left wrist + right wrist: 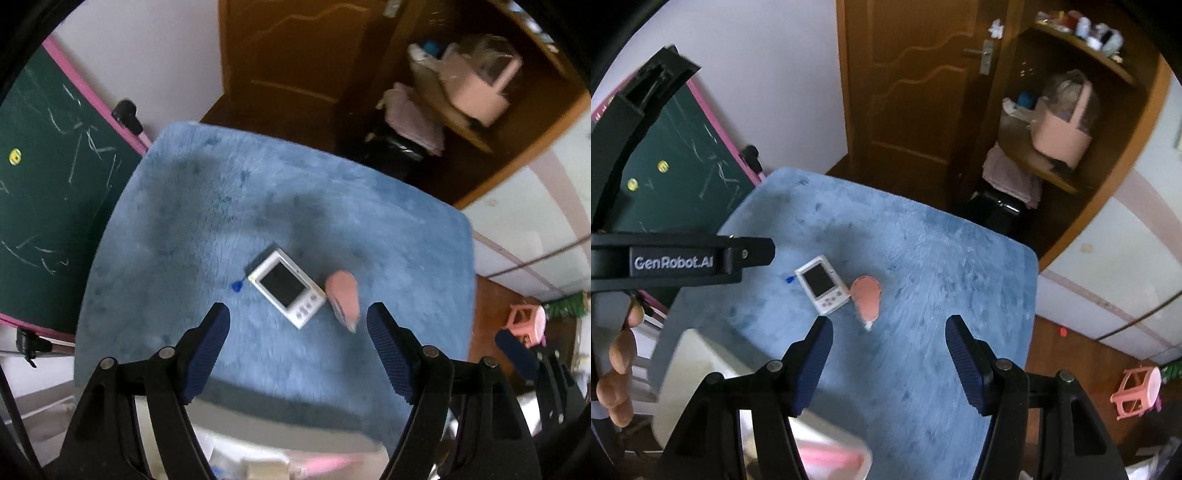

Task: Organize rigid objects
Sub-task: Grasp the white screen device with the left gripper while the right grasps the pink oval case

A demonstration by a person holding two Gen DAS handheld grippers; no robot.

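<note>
Blue-padded fingers [207,347] of the left gripper [297,345] stand wide apart with nothing between them, hovering above the near part of a blue fluffy mat [207,206]. The right gripper [886,362] is likewise spread wide and empty over the same mat [923,240]. Just beyond both lies a white handheld device [286,282] with a dark screen and small buttons, flat and turned at an angle; a pink teardrop-shaped object [343,295] lies just beside its button end, too blurred to identify. A tiny blue bit [236,285] sits off the device's other end. Farther back a green chalkboard [40,177] and a wooden door [908,85] stand.
</note>
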